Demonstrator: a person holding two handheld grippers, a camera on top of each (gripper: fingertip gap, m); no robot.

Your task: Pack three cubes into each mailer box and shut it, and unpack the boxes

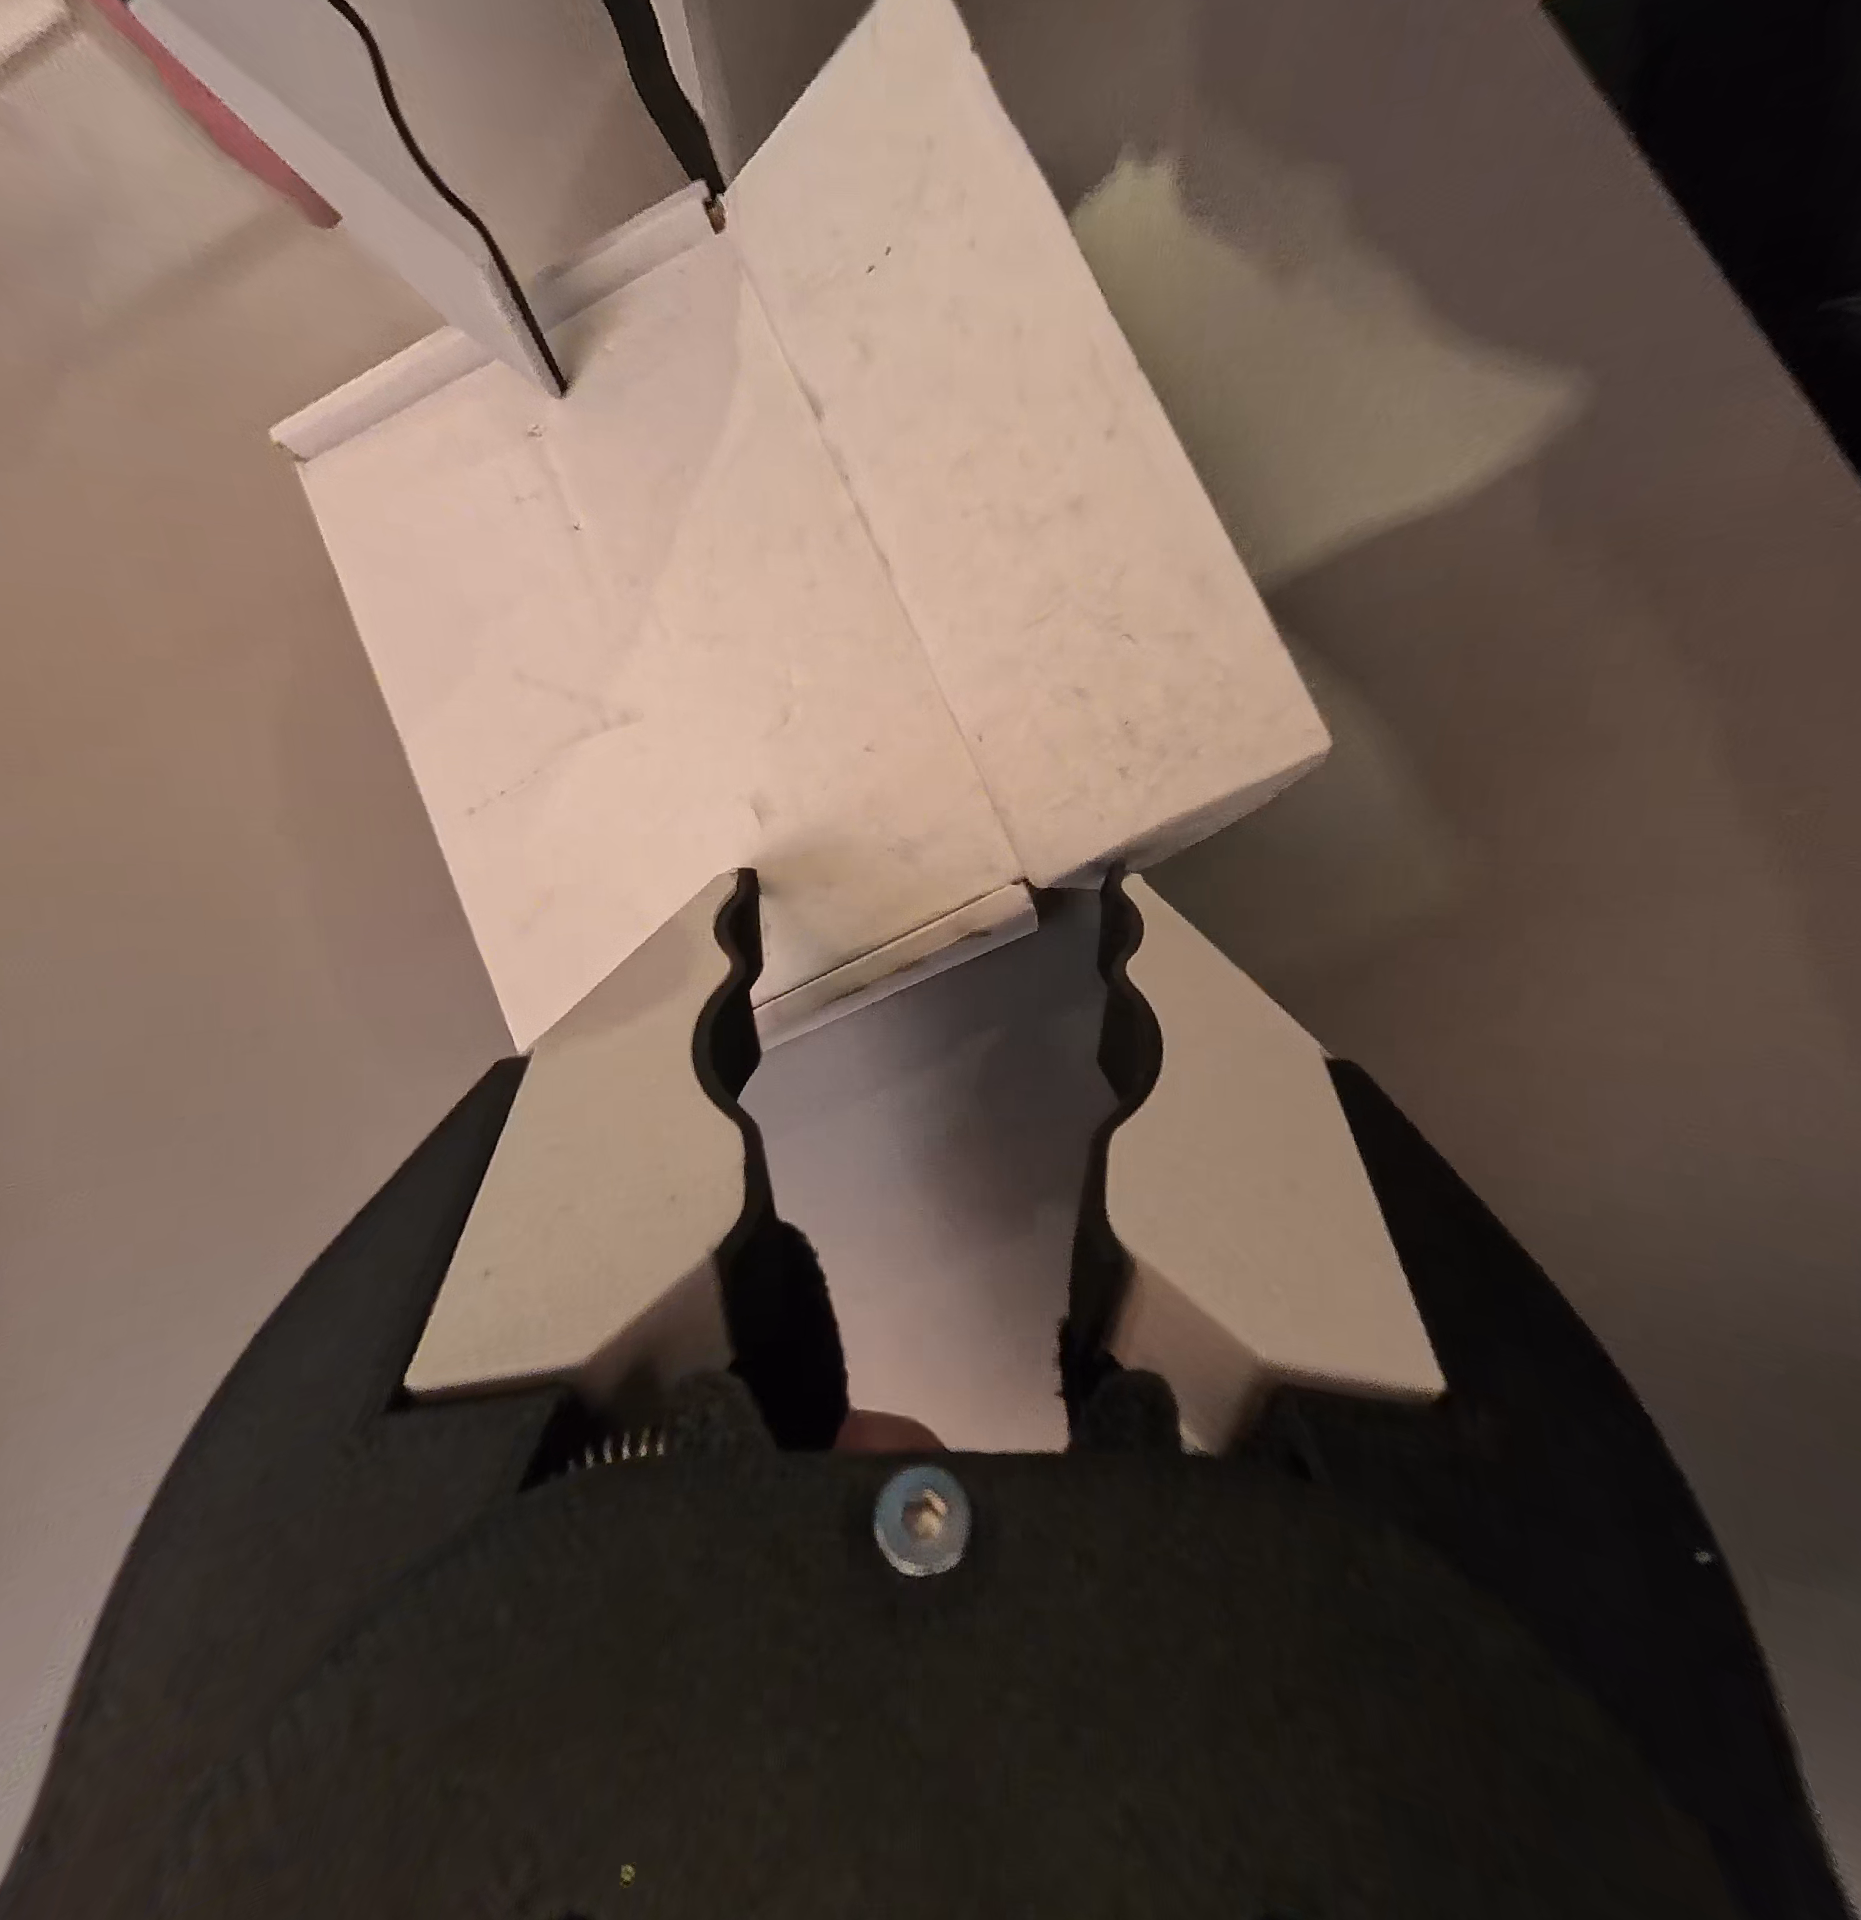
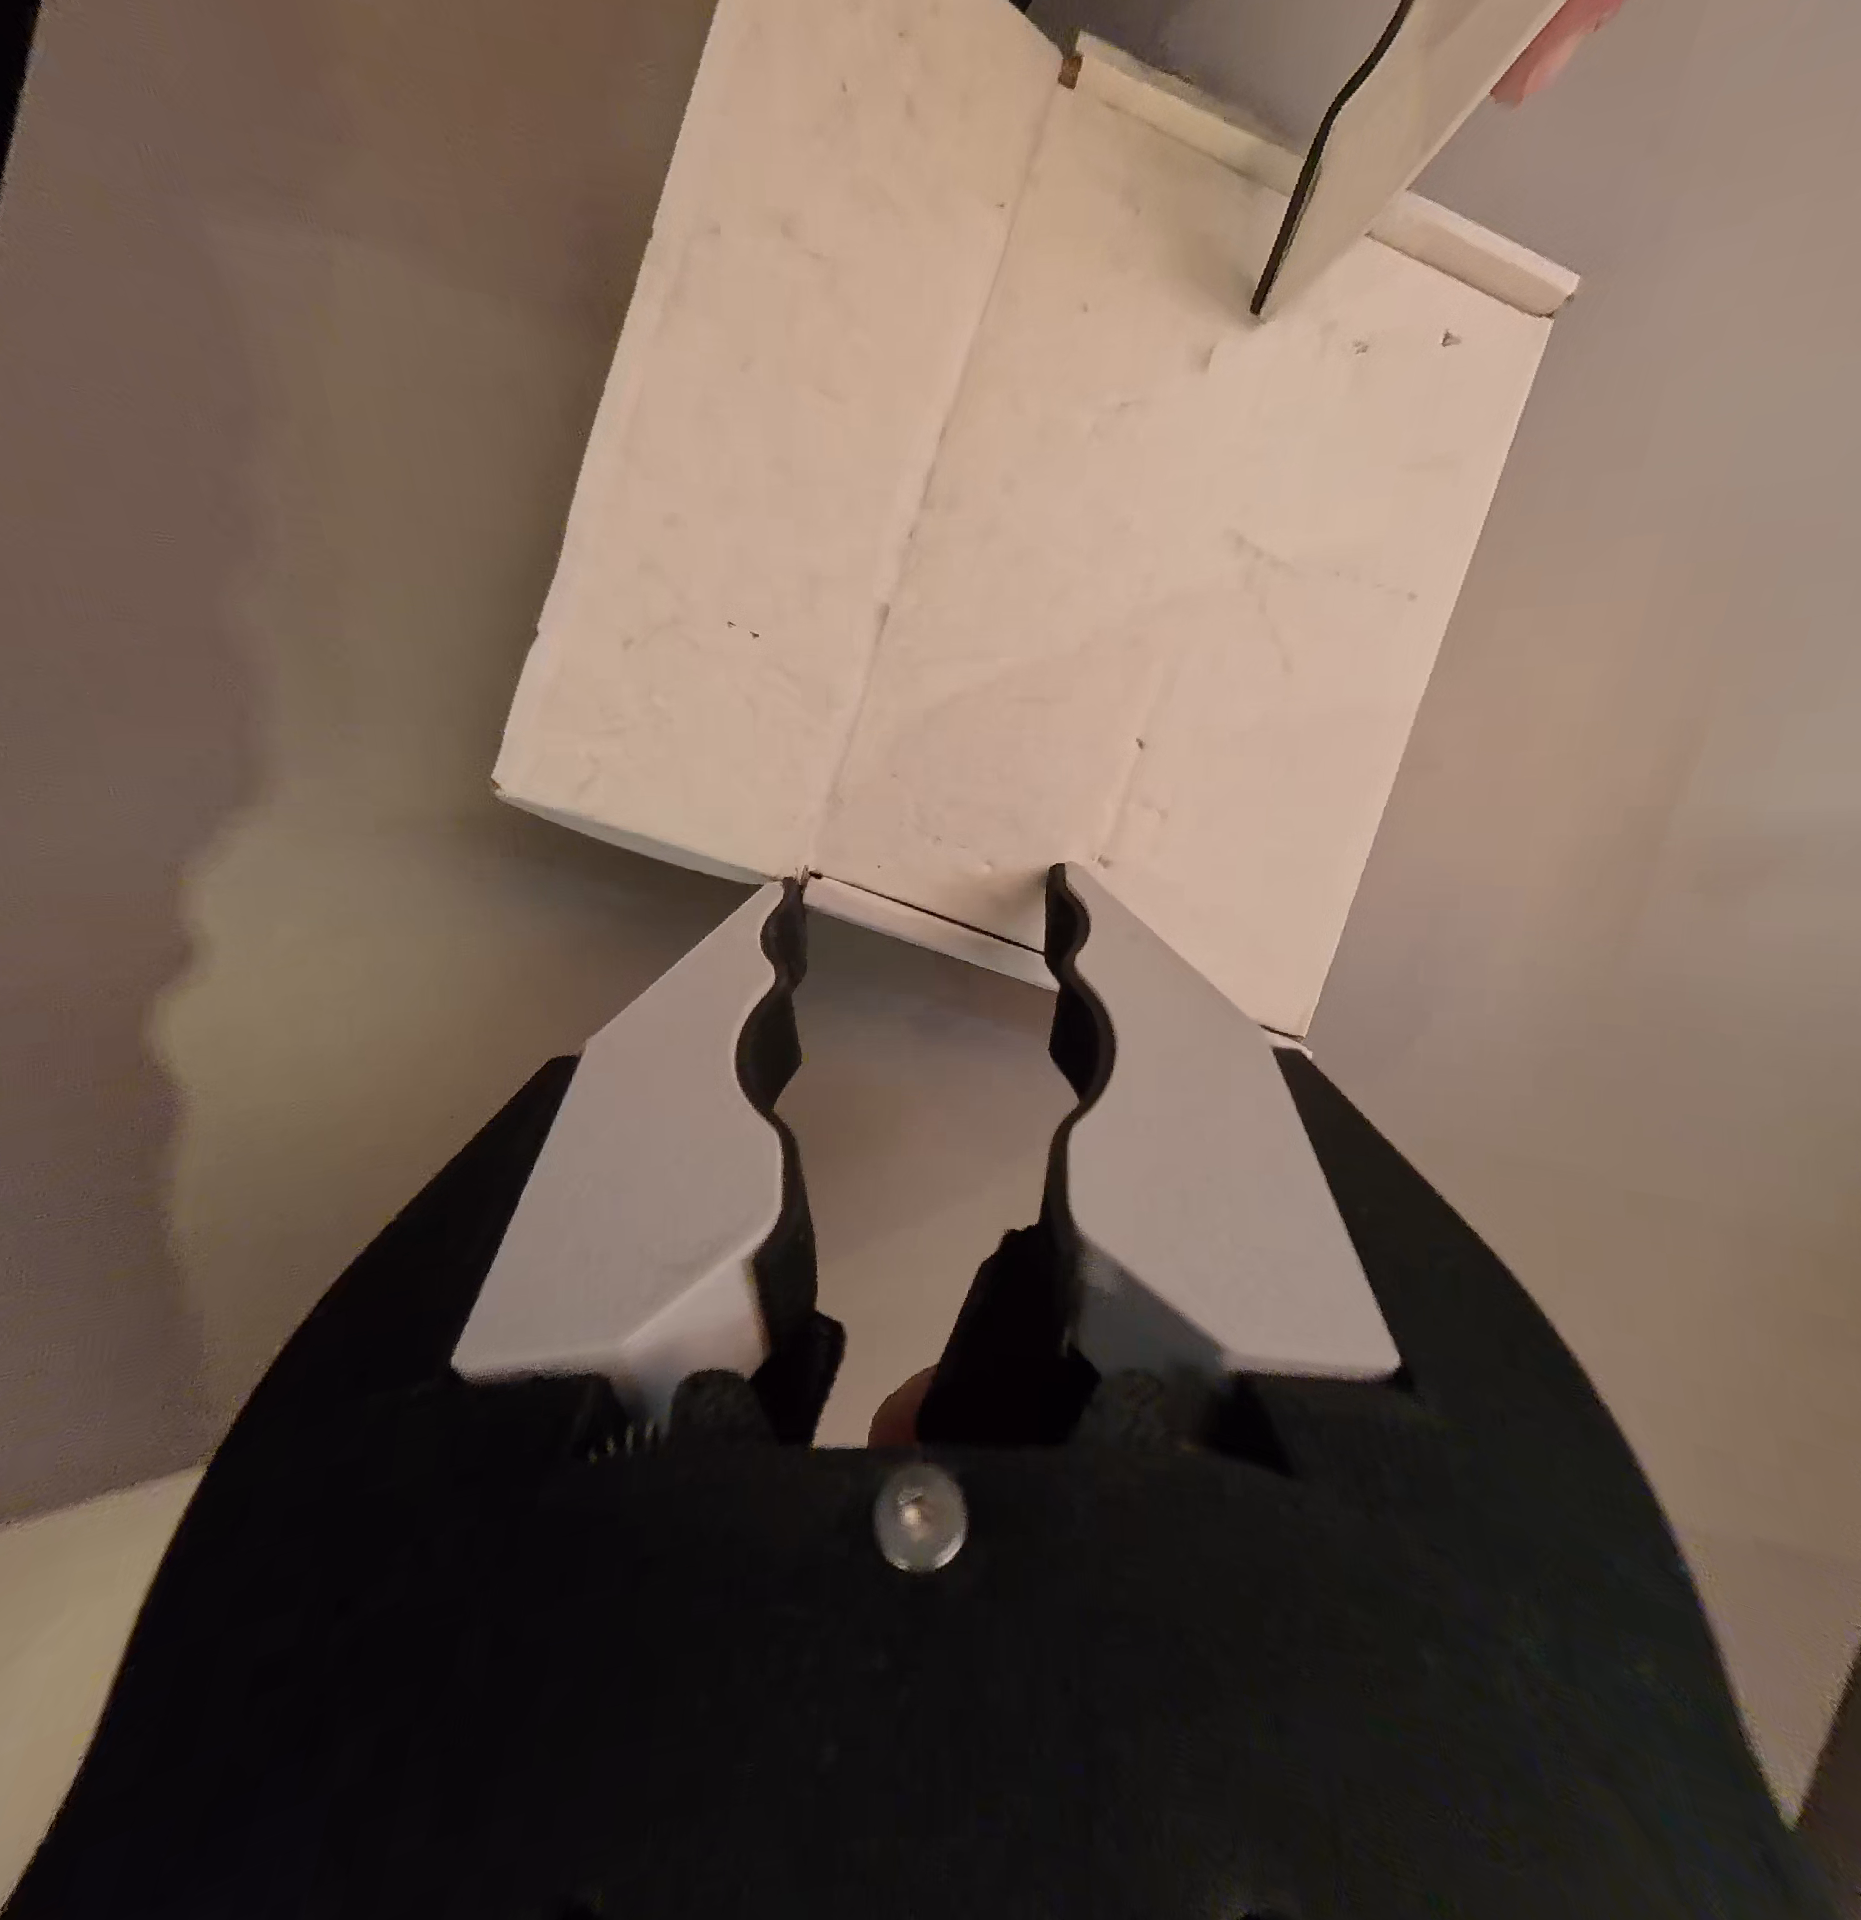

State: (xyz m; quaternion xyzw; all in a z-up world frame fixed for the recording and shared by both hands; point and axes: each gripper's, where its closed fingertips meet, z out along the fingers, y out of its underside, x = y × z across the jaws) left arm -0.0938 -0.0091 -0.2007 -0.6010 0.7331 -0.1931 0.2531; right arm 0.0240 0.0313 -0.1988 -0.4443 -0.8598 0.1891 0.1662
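A white mailer box (image 1: 801, 571) lies shut on the grey table, its lid creased along the middle. No cubes show. My left gripper (image 1: 926, 883) is open, with its fingertips at the box's near end, either side of a small side flap (image 1: 905, 945). My right gripper (image 2: 924, 881) is open at the opposite end of the same box (image 2: 1009, 520), its tips touching the end edge. Each gripper shows at the box's far end in the other's view: the right gripper (image 1: 640, 301) and the left gripper (image 2: 1165, 187).
The grey table (image 1: 178, 727) runs around the box on all sides. Its dark edge (image 1: 1736, 260) cuts across the upper right in the left wrist view. A pale blurred patch (image 1: 1321, 364) lies on the surface beside the box. A pale surface (image 2: 53, 1579) shows at lower left in the right wrist view.
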